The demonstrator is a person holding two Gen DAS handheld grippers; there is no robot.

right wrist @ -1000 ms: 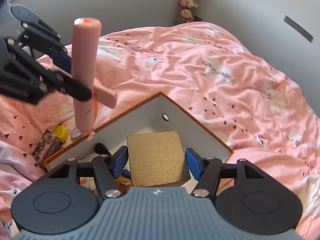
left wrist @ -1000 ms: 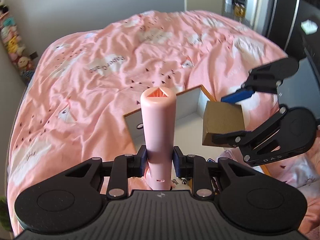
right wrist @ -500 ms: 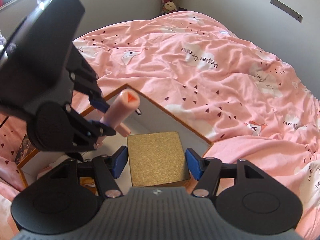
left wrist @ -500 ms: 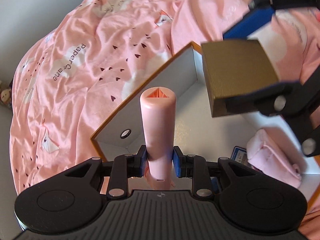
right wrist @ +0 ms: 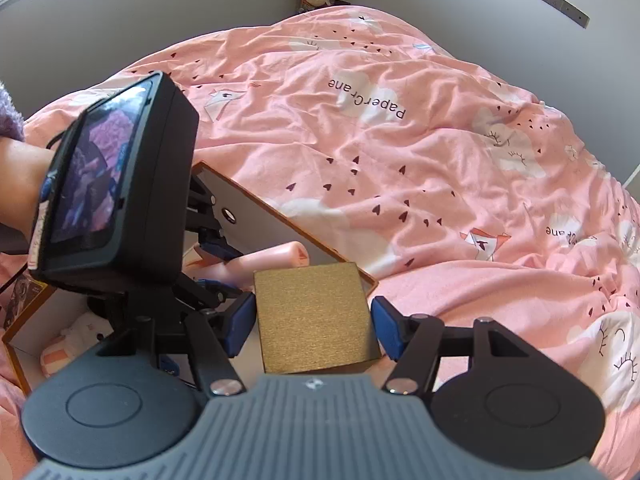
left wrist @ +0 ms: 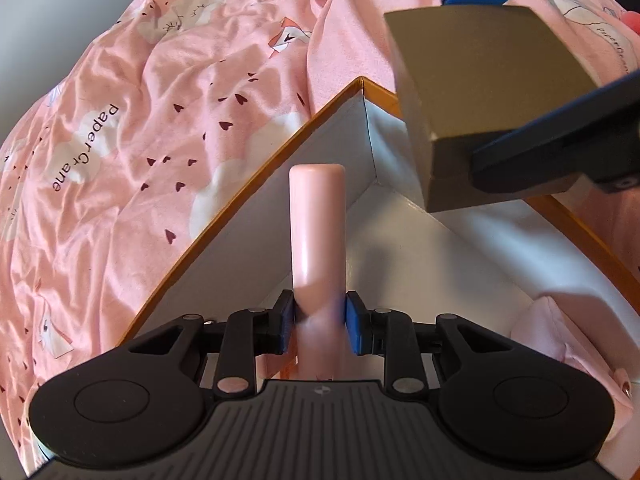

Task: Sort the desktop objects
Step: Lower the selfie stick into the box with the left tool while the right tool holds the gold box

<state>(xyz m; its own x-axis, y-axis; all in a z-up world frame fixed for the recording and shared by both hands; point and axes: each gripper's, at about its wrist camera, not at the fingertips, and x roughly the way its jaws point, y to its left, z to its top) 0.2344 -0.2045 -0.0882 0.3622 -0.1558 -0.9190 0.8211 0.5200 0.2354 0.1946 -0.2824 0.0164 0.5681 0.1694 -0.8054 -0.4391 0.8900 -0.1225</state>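
Observation:
My left gripper (left wrist: 318, 326) is shut on a pink cylinder (left wrist: 317, 232) and holds it low inside an orange-edged white box (left wrist: 256, 184), pointing at the far corner. My right gripper (right wrist: 312, 322) is shut on a gold box (right wrist: 314, 316), held just above the white box's right side; the gold box also shows in the left wrist view (left wrist: 480, 92). In the right wrist view the left gripper's body (right wrist: 116, 200) stands at the left, with the pink cylinder (right wrist: 272, 260) lying nearly flat beyond the gold box.
The white box (right wrist: 280, 220) sits on a bed with a rumpled pink cover (right wrist: 440, 140). A pink pouch (left wrist: 560, 332) and a small white-and-pink item (right wrist: 68, 344) lie inside the box. Grey walls (right wrist: 200, 4) stand behind the bed.
My left gripper has tipped forward and moved down into the box with the pink cylinder. My right gripper with the gold box has come closer over the box's right side.

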